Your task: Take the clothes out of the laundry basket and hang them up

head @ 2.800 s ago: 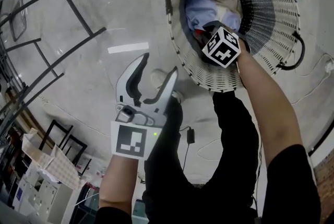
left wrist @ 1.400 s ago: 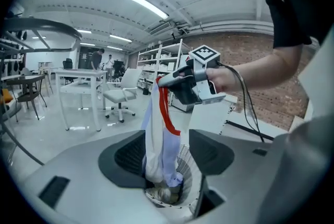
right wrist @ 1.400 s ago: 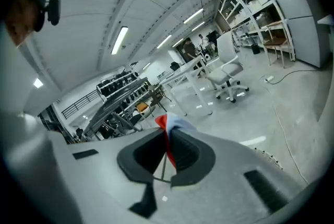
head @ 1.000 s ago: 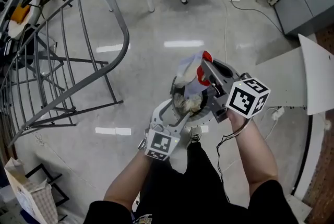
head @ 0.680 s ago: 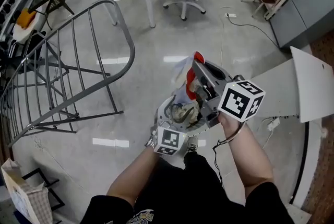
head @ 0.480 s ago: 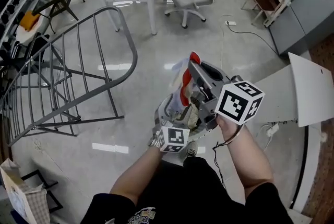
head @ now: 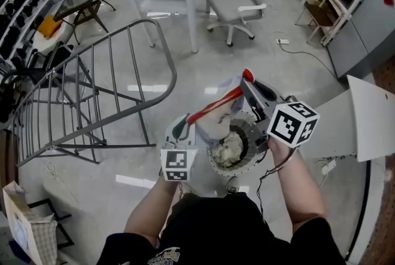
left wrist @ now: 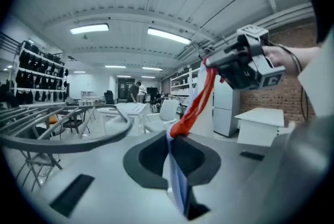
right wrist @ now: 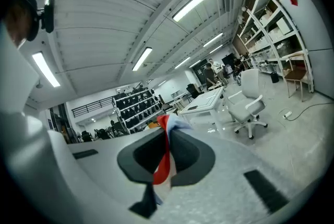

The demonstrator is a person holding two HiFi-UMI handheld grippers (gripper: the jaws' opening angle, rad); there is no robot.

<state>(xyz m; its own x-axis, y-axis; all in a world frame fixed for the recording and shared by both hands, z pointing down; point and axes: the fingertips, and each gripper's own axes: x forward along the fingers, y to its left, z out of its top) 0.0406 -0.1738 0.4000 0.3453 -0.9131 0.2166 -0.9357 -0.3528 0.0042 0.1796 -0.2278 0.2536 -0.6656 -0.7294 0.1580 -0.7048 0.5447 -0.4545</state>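
While the garment (head: 217, 123) is held stretched between both grippers above the laundry basket (head: 245, 162), the step in hand is judged to be its transfer to the drying rack (head: 117, 81), which stands at nine o'clock in the head view. The fingers of the left gripper (head: 184, 125) have just been closing and are clamped on the pale blue cloth where its red trim (head: 213, 108) begins. The fingers of the right gripper (head: 250, 86), at about two o'clock from the left one, are pressed together on the other end of the same red-edged hem.

For this step to be done well, both grips should be kept firm and the hem kept taut, so that the cloth is spread rather than bunched. The hanging part should be lifted clear of the basket rim and of the rack's curved top rail before it is lowered over a bar, with the hem held level.

The basket lies at six o'clock, directly beneath the garment. A cream cloth (head: 229, 147) is seen inside it; whether more is buried under that cannot be told.
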